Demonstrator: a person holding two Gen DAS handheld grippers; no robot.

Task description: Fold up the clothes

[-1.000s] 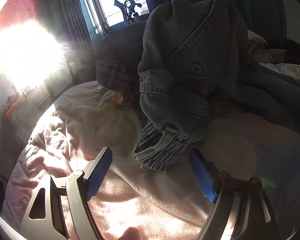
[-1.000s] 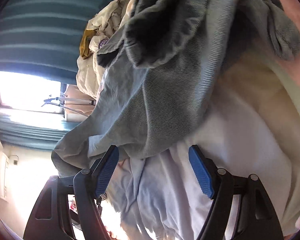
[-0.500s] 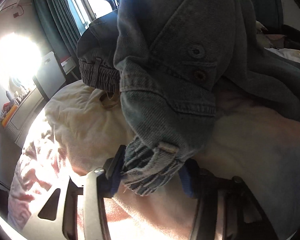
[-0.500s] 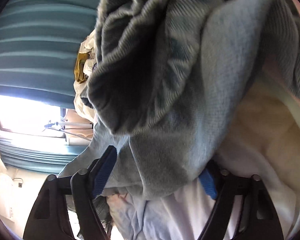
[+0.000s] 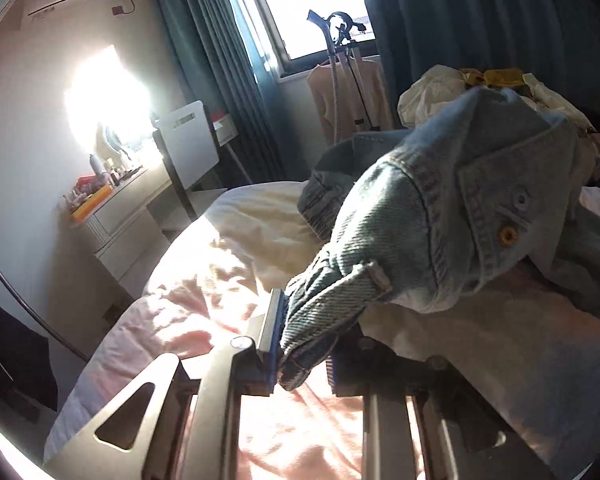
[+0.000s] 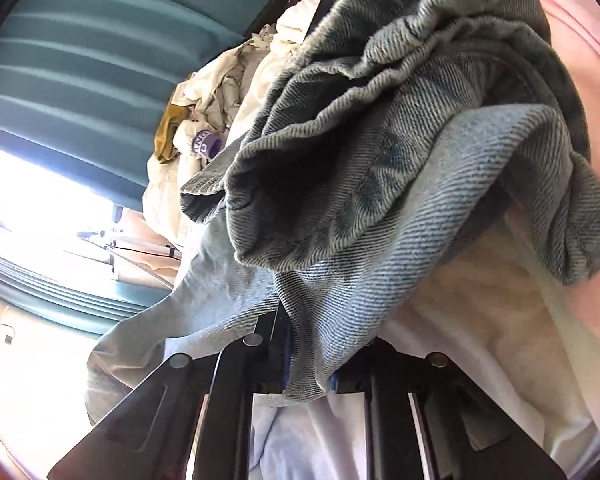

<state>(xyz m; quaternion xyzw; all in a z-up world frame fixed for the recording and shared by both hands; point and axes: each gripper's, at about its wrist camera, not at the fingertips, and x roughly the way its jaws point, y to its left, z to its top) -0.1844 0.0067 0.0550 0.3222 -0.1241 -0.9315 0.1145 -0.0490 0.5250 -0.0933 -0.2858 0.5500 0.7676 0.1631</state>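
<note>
A light blue denim garment (image 5: 440, 216) with a brass button and a belt loop lies crumpled on the bed, one end lifted off the cover. In the left wrist view my left gripper (image 5: 306, 344) has its jaws closing, and its blue pads pinch the waistband corner. In the right wrist view the same denim garment (image 6: 380, 160) bulges up in thick folds. My right gripper (image 6: 304, 360) has its jaws closing too, with a flap of the denim edge squeezed between them. The cloth hides most of both right pads.
The bed cover (image 5: 204, 312) is pink and cream, lit by sun. A heap of cream and yellow clothes (image 5: 480, 88) sits behind the denim. A dressing table (image 5: 112, 208), a white chair (image 5: 188, 148), a garment steamer stand (image 5: 340, 60) and teal curtains (image 5: 212, 80) stand past the bed's far edge.
Both grippers went from wide open around the denim to closed on it. The left one has risen, lifting the waistband corner off the bed cover.
</note>
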